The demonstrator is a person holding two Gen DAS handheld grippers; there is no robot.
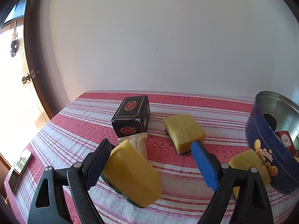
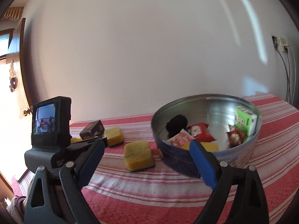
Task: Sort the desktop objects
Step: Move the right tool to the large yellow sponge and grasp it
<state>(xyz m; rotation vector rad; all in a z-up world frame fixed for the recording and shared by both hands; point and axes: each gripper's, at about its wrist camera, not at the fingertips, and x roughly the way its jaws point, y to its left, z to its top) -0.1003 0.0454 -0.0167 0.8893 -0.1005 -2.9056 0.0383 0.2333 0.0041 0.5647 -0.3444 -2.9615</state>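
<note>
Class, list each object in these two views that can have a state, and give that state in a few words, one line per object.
Left gripper: open, nothing gripped.
Right gripper: open, empty.
Nearest sponge: tilted, touching the left gripper's left finger.
Middle sponge: lying on the tablecloth, free.
Sponge by the tin: flat on the cloth, outside the tin.
Black box: closed, resting on the cloth.
Blue tin: lid off, holding snack packets.
Green carton: inside the tin, leaning on its wall.
</note>
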